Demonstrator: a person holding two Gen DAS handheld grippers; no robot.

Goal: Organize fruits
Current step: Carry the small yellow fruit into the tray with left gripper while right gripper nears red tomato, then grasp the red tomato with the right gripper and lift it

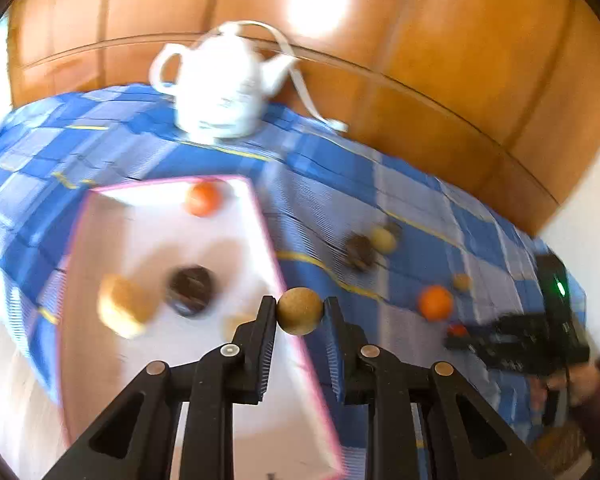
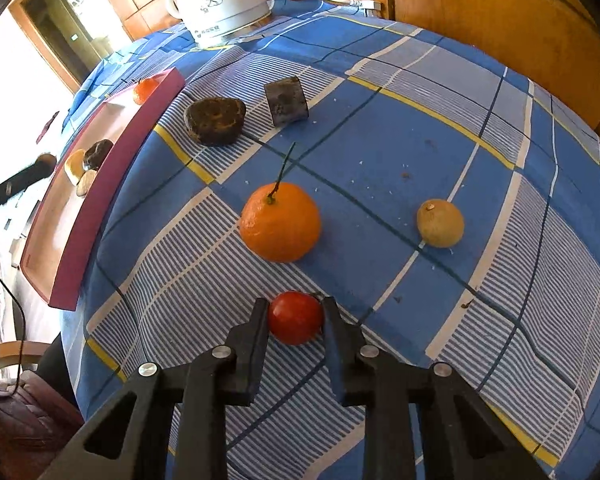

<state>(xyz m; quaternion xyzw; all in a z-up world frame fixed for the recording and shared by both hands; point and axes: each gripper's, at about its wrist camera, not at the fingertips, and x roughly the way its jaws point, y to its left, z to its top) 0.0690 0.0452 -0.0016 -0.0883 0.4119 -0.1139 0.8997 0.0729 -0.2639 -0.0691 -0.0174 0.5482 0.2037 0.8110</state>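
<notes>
Checked cloth (image 2: 380,152), mandarin (image 2: 280,222) stem (image 2: 282,172) pointing away, upright

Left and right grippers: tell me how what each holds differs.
The left gripper is shut on a tan-brown ball-shaped fruit, dull-skinned, over the edge of the pink-rimmed tray. The right gripper is shut on a red tomato-like fruit, glossy, over the blue checked cloth, not the tray. Both are small, round, and pinched between the pads.

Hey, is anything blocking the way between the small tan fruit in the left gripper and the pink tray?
Nothing visible. The left gripper holds the small tan fruit right above the pink tray's near rim, and bare tray floor lies just beyond it.
</notes>
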